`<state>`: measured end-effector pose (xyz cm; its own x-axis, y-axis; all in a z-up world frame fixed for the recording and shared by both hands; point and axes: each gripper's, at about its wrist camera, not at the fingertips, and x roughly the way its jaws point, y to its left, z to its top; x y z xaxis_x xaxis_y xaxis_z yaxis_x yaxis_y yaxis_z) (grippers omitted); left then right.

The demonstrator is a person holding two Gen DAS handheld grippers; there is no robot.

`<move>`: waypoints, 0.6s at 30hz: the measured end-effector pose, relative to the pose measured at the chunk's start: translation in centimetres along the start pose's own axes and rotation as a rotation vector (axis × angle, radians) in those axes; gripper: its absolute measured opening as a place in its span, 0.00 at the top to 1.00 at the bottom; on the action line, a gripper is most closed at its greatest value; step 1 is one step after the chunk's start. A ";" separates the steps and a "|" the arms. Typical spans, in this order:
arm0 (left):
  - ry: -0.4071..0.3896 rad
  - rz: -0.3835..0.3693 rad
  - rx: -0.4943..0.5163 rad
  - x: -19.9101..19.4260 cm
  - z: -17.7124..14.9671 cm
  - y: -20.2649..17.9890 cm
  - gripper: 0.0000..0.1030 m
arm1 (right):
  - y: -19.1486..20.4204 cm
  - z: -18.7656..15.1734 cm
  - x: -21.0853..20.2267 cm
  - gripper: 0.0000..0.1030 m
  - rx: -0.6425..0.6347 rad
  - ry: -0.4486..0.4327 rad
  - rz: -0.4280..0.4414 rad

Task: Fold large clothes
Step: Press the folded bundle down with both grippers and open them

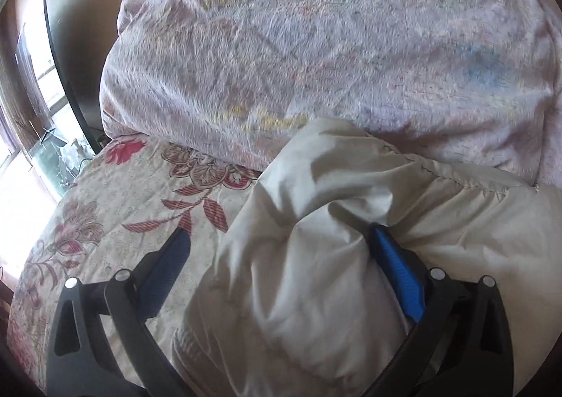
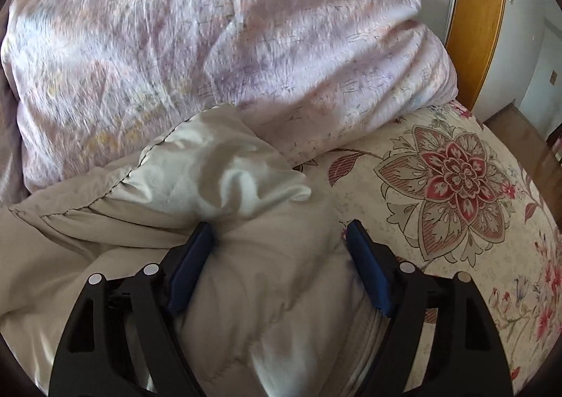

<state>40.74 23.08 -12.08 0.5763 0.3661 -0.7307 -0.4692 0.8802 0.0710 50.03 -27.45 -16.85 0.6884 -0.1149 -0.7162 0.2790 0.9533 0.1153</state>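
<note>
One bed is in evidence, covered by one floral bedspread (image 1: 116, 207) printed with red and pink blossoms; upon it lie one large pale pink quilt (image 1: 316, 46), bundled at the far side, and one beige padded garment (image 1: 316, 256), the item to be folded, heaped at the near side with its far edge against the quilt. Two grippers are present, each with two blue-padded fingers. In the left wrist view, from the left: a bright window (image 1: 21, 116) and a dark upright panel beyond the bed edge, then bare bedspread, then the left gripper (image 1: 277, 242). Its jaws stand wide. The left finger (image 1: 168, 267) rests over open bedspread, clear of the cloth; the right finger (image 1: 397, 274) lies against a bunched fold of the garment, which fills most of the gap. The pads do not pinch the fabric from both sides, so no grip is established. In the right wrist view, from the left: the garment's stitched seam and loose bulk, then the right gripper (image 2: 281, 239), then bedspread with one large flower motif, then a wooden bed board (image 2: 477, 21) at the far right. The right jaws stand fairly wide around a thick roll of the garment. The left pad (image 2: 189, 267) touches the cloth and the right pad (image 2: 368, 270) sits at its edge; whether they truly squeeze it I cannot tell.
</note>
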 end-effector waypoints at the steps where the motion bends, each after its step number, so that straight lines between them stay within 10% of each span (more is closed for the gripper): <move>1: 0.002 -0.005 -0.006 0.4 -0.1 0.1 0.02 | 0.3 -0.1 0.0 0.22 -0.005 0.000 -0.010; 12: 0.086 -0.107 -0.094 3.1 -0.1 1.8 0.02 | -0.7 0.6 2.4 0.10 0.005 0.054 -0.054; 18: 0.113 -0.149 -0.128 0.9 -0.3 4.3 0.03 | -5.0 0.3 1.2 0.10 0.103 0.034 0.059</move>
<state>39.01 27.07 -12.63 0.5702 0.1925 -0.7986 -0.4698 0.8739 -0.1248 49.72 -32.44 -18.09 0.6827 -0.0482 -0.7291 0.3076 0.9241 0.2270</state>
